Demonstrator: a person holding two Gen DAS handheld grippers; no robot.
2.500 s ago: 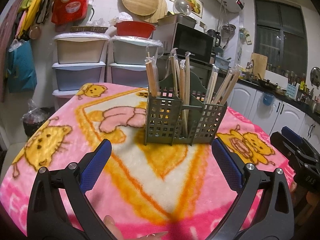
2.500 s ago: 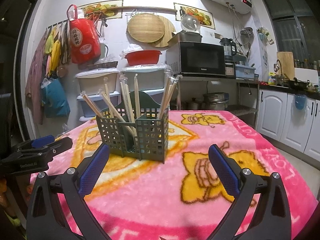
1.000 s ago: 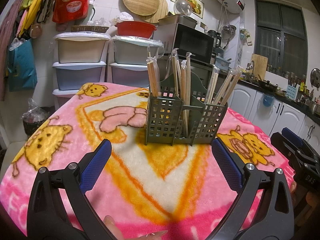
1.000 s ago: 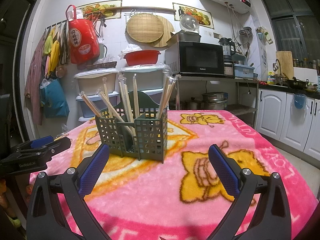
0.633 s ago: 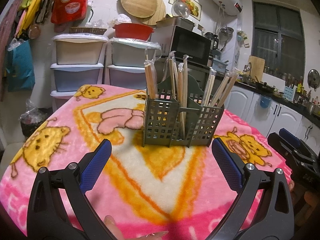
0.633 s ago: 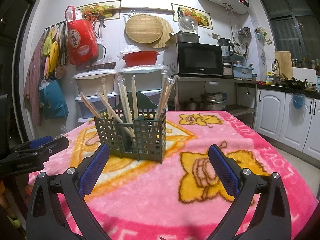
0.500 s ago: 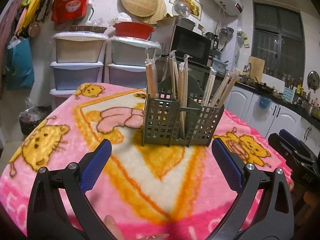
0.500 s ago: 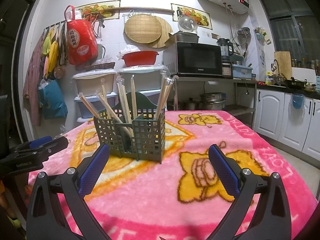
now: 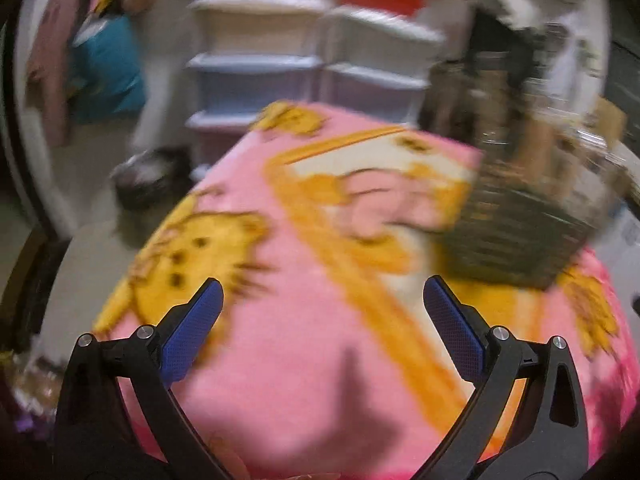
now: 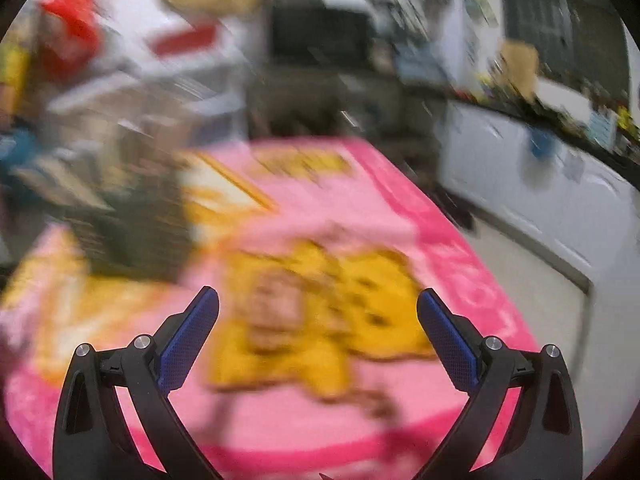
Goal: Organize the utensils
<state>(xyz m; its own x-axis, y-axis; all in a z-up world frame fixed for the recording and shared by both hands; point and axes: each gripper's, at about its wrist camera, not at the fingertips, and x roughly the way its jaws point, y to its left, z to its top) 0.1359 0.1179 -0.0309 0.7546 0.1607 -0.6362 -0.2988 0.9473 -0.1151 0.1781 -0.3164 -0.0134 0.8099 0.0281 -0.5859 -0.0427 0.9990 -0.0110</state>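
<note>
**Both tongs spread wide, empty, above pink blanket; utensil caddy off to one side in each view**

Both views heavily motion-blurred; fine detail unreadable.

L wrist view: left tongs (image 9: 322,312) spread apart, nothing betw. the blue pads (image 9: 191,330), hovering over pink-and-yellow cartoon blanket (image 9: 304,352) covering the table. Dark green lattice utensil caddy (image 9: 516,236) seen upper R of frame, ahead and to the R of the tongs, well apart from both pads, standing on the blanket nr. its far R portion. Pale sticks (prob. chopsticks) (image 9: 528,148) rising from caddy, smeared by blur; count and compartment not discernible. Stacked plastic drawers (image 9: 256,76) and teal bag (image 9: 108,76) in background beyond table edge.

R wrist view: right tongs (image 10: 318,308) likewise wide apart, holding nothing, over yellow cartoon figure (image 10: 320,312) on the blanket (image 10: 440,240). Same caddy (image 10: 132,224) at mid-L of frame, ahead and to the L of the tongs, not touching either pad. Contents blurred to streaks. White base cabinets (image 10: 560,200) along R wall, dark microwave (image 10: 320,36) behind table, floor (image 10: 540,280) visible betw. table and cabinets.

Caddy thus lying betw. the two tongs' lines of sight, clear of both.
</note>
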